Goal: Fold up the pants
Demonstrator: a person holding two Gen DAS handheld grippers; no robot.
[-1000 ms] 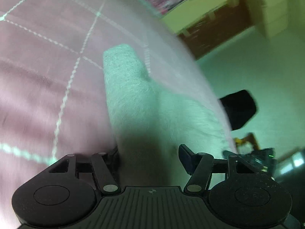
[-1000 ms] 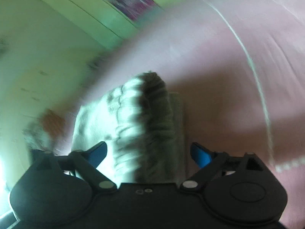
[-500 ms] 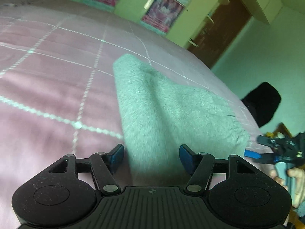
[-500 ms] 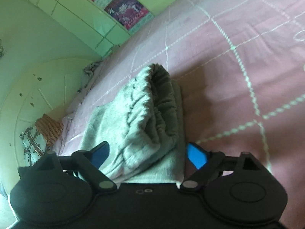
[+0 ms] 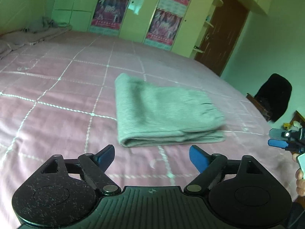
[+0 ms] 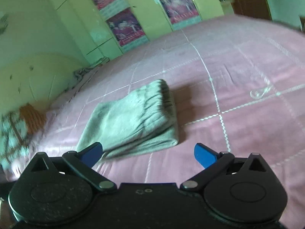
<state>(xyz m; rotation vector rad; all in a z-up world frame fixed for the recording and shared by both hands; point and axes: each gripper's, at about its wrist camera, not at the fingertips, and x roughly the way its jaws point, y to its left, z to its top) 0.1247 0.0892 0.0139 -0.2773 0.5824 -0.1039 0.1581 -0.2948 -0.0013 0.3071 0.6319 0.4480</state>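
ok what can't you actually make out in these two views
- Pants: underside and inner layers hidden by the fold in both views; surface motion-blurred.
- Right gripper: cut off by the left wrist view's right edge.
- Posters: text too blurred and small in both views.
- Pillow: smeared by blur at the right wrist view's left edge.

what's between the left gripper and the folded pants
Only bare pink bedspread with white stitched lines. The left wrist view shows the left gripper, its jaws opening with nothing between them, short of the folded pants.
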